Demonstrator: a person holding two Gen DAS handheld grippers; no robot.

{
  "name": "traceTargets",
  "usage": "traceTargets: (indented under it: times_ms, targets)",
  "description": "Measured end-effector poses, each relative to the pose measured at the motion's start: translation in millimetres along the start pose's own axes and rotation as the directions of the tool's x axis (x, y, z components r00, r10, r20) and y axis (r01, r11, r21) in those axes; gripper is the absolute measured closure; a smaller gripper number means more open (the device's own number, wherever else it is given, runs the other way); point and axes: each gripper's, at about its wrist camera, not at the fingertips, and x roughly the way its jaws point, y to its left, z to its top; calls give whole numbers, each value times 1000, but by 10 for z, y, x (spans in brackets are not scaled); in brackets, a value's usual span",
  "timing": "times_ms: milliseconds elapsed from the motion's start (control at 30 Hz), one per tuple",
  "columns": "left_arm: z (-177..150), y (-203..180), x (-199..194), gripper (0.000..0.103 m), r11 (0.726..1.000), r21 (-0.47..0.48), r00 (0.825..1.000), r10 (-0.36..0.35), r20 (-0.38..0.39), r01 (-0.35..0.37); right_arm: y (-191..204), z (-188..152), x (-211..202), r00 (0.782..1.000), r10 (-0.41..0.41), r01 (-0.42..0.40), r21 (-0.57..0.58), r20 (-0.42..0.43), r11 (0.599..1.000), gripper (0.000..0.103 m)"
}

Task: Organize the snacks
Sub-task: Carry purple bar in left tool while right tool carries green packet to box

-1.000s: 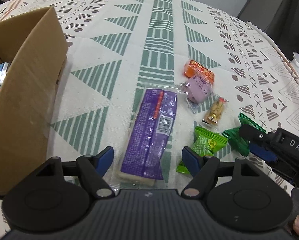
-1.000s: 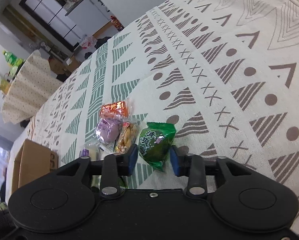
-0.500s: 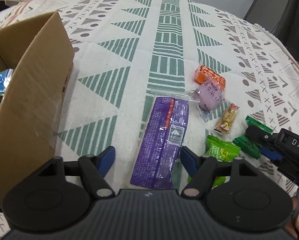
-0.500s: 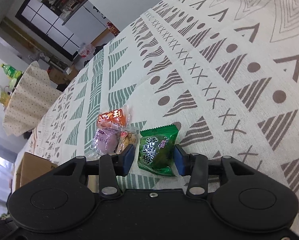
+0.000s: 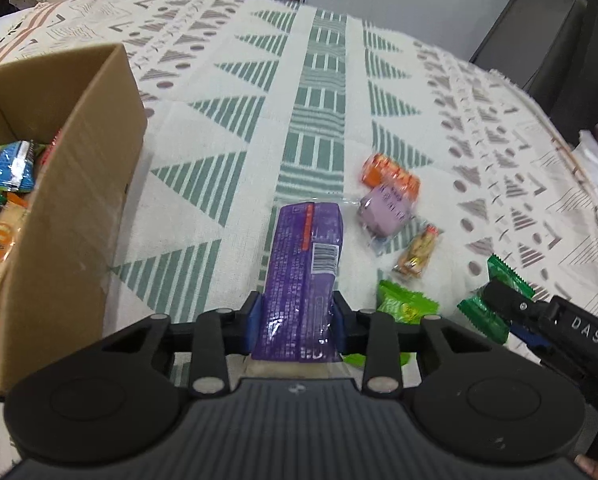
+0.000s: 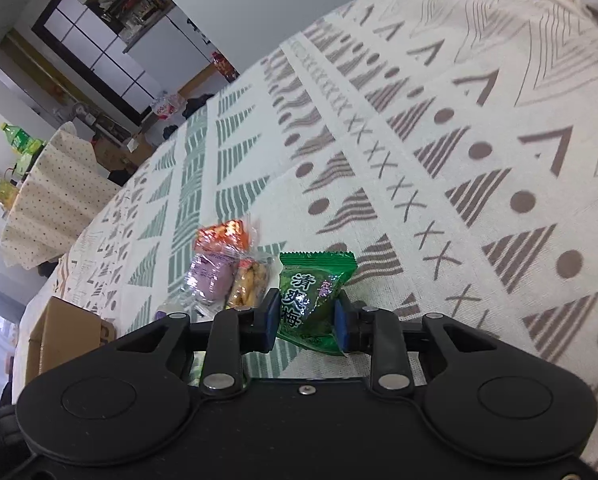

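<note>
Both hands are at the pick-up step of clearing loose snacks into the cardboard box [image 5: 79,216], which stands at the left of the left wrist view with several packets already inside. The left tongs [image 5: 297,322] have just been closing and now pinch the near end of the long purple packet [image 5: 305,264], a flat glossy wrapper with a barcode, lying low in the middle of the frame on the patterned bench [image 5: 227,128]. The right tongs [image 6: 306,316] have also been closing and now squeeze a small dark green packet [image 6: 311,296] printed with white characters, low in the centre of their view. Next, each load probably needs lifting clear and carrying left over the box wall before release.
</note>
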Motion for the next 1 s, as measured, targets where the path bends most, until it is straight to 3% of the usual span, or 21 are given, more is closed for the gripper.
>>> traceTargets:
  times_ms: [233, 1000]
  targets:
    - [21, 46, -317, 69, 997, -35, 996, -65, 55, 67, 184, -40, -259, 999, 24, -23, -25, 43, 999, 76]
    - [182, 547, -1138, 69, 979, -123, 963, -132, 236, 165, 1321, -175, -532, 988, 150, -141, -171, 45, 975, 75]
